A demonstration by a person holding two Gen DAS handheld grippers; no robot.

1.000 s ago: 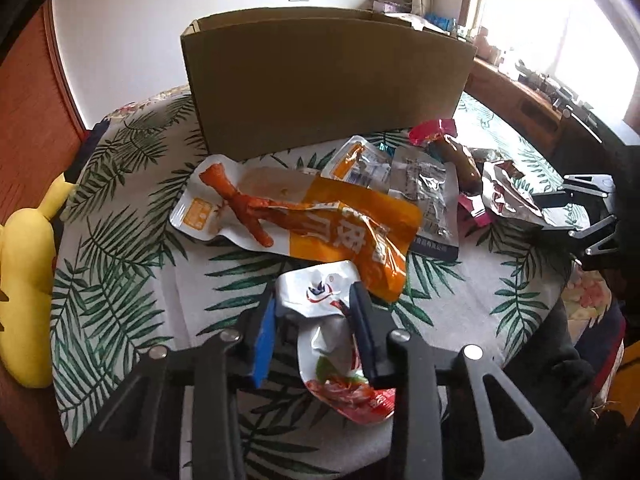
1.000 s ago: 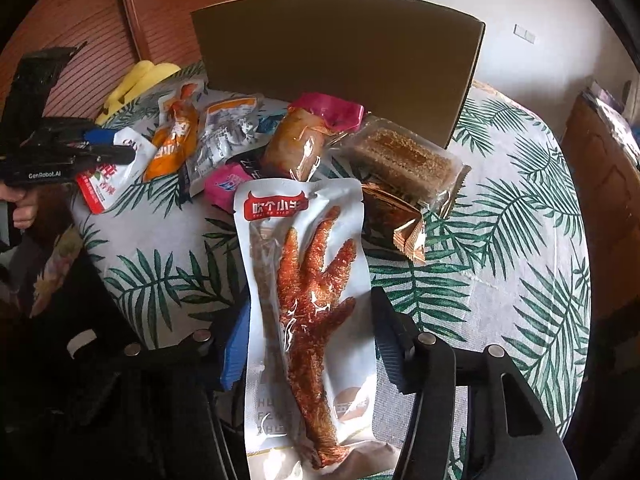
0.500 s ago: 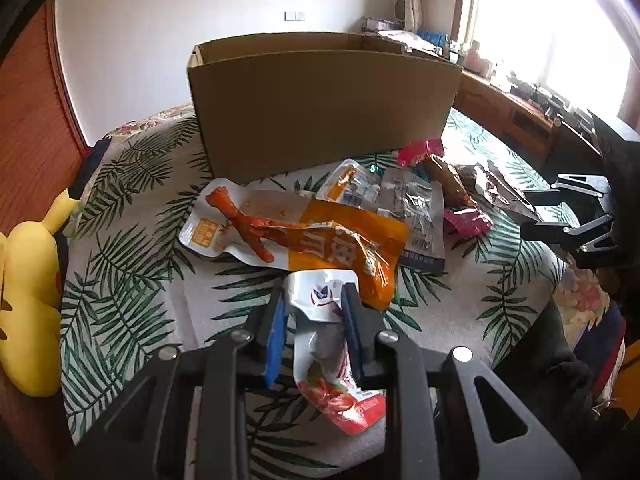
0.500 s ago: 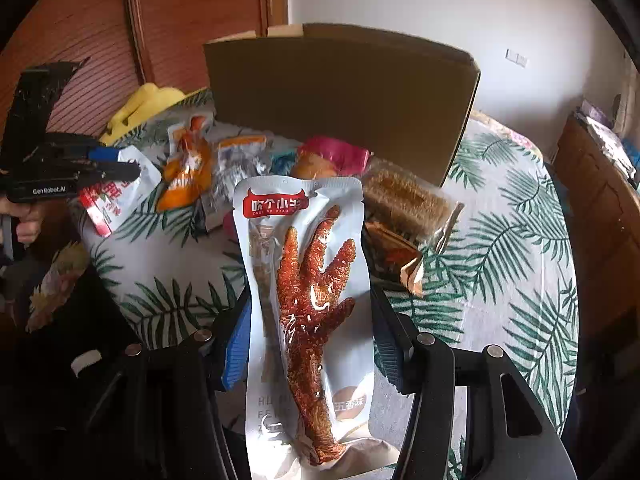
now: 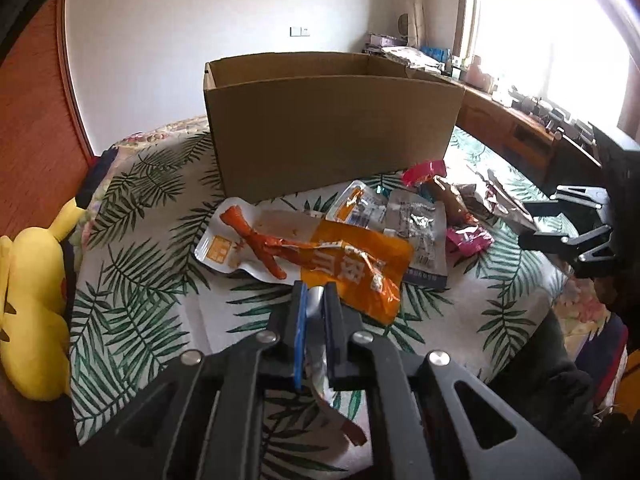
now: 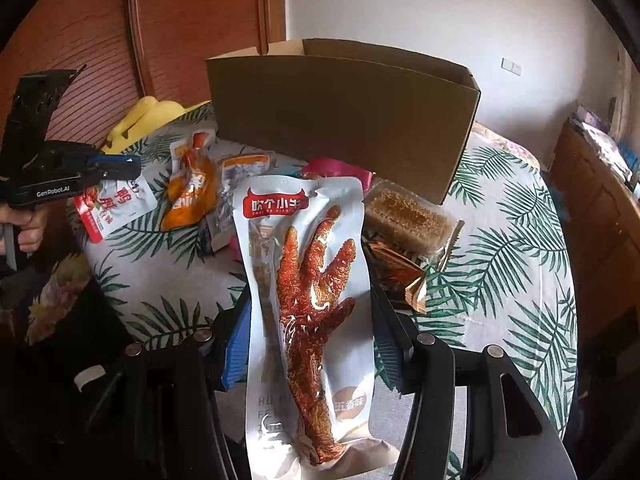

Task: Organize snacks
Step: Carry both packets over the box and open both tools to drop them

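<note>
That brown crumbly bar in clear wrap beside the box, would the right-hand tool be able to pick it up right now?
Probably not yet. The right gripper has its jaws around the chicken-foot packet, so it is occupied. The crumbly bar lies uncovered near the cardboard box, so the path itself looks free once the packet is dropped off.

Left gripper [image 5: 316, 300] pinches silver packet [image 5: 316, 368]; cardboard box [image 5: 332, 136] behind.

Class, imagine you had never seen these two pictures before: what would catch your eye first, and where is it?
First, the large white vacuum pouch with a red-brown chicken foot, upright between the right gripper's fingers. Behind it, the open brown cardboard box stands on the palm-leaf tablecloth, loose snack packets lying before it. At far left, the left gripper pinches a small red-and-white packet.
</note>
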